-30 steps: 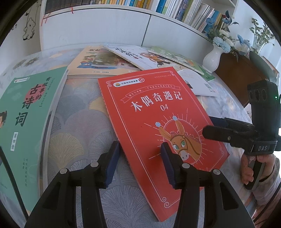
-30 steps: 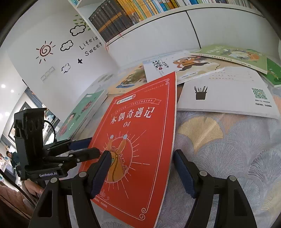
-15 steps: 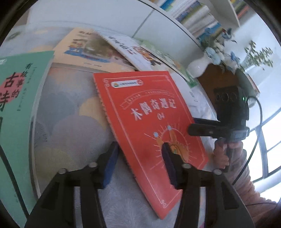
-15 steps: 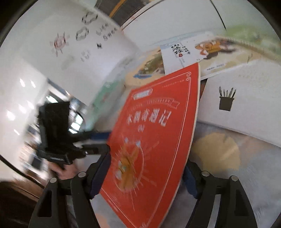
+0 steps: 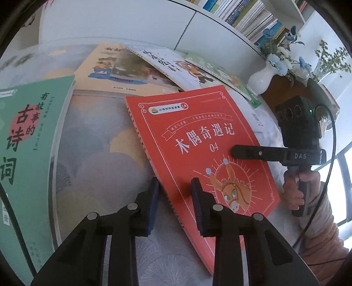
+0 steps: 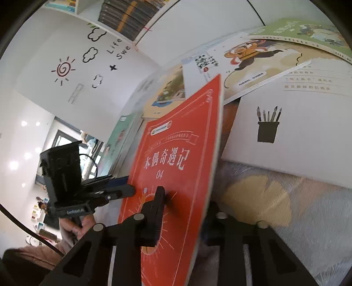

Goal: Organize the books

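A red book (image 5: 198,136) with a donkey on its cover lies tilted, its right side raised off the patterned tablecloth (image 5: 99,158). My left gripper (image 5: 175,187) straddles its spine edge near the bottom and is shut on it, one pad on the cover and one beneath. My right gripper (image 6: 187,198) holds the opposite long edge of the red book (image 6: 176,143). Its jaws are closing with the book between them; one finger (image 6: 158,198) presses on the cover and the other is hidden behind the book. The right gripper (image 5: 242,151) reaches in from the right, the left gripper (image 6: 125,186) from the left.
Several books lie around: a green one (image 5: 28,136) at the left, a yellow picture book (image 5: 123,68), a white monkey book (image 5: 176,63) and a white booklet (image 6: 286,123) with a pen pot. A white vase (image 5: 261,81) and a filled bookshelf (image 5: 242,15) stand behind.
Both grippers have narrowed onto the red book's two long edges. The book's right side has tipped up off the table, and the right gripper's finger now rests on the cover.
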Motion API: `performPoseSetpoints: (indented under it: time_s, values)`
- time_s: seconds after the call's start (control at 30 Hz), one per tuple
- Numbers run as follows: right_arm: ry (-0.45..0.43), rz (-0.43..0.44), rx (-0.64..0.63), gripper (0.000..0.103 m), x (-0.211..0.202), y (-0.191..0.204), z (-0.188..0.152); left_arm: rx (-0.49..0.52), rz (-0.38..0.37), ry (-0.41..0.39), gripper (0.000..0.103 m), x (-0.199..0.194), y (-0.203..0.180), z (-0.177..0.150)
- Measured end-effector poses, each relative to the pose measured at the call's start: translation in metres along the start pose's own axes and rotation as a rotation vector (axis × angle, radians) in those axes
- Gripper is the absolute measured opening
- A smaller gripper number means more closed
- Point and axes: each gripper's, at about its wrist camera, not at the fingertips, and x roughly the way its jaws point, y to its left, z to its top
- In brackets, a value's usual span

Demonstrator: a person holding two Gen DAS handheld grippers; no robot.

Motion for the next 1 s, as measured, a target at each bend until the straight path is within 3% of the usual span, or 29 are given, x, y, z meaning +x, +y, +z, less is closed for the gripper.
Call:
performPoseSetpoints:
  time_s: [0.17,0.43,0.77,1.0]
  values:
    - [0.001,-0.046,0.012,0.022,-0.002,0.011,-0.002,-0.055,-0.02,0.015,0.026,-0.002,0.007,0.003]
    - [0.001,-0.011,0.075,0.011,-0.008,0.034,-0.004,-0.097,-0.006,0.066,0.026,-0.011,0.013,0.007]
    - [-0.005,-0.04,0.036,0.01,-0.009,0.088,0.005,-0.097,-0.005,-0.026,0.026,-0.059,0.02,0.021]
    - [0.011,-0.006,0.046,0.01,0.018,0.124,0.025,-0.119,0.066,-0.082,0.026,-0.098,0.047,0.029]
